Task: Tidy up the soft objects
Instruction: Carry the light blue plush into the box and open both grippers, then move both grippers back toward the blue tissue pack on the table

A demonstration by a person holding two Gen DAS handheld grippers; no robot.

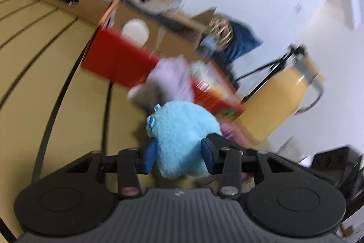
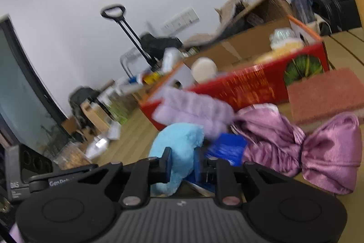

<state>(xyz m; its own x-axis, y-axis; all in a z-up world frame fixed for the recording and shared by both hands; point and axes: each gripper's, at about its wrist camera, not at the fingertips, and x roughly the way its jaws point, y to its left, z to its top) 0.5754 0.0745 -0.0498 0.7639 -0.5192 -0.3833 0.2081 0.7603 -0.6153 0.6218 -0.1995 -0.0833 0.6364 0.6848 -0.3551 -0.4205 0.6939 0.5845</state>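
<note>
- Left wrist view: motion blur smears everything beyond the fluffy light-blue plush toy (image 1: 184,140), which sits on the wooden slatted tabletop (image 1: 56,74). The left hand-held gripper (image 1: 179,156) clamps it, blue pads sunk into both sides.
- Behind it, a long red cardboard box (image 1: 122,65) holds a pale round item, too blurred to name; a lilac fuzzy cloth (image 1: 173,79) drapes over its rim.
- Right wrist view: the right hand-held gripper (image 2: 182,165) pinches the same toy's edge (image 2: 177,147), jaws narrow. A purple satin bundle (image 2: 295,147) lies beside it.
</note>
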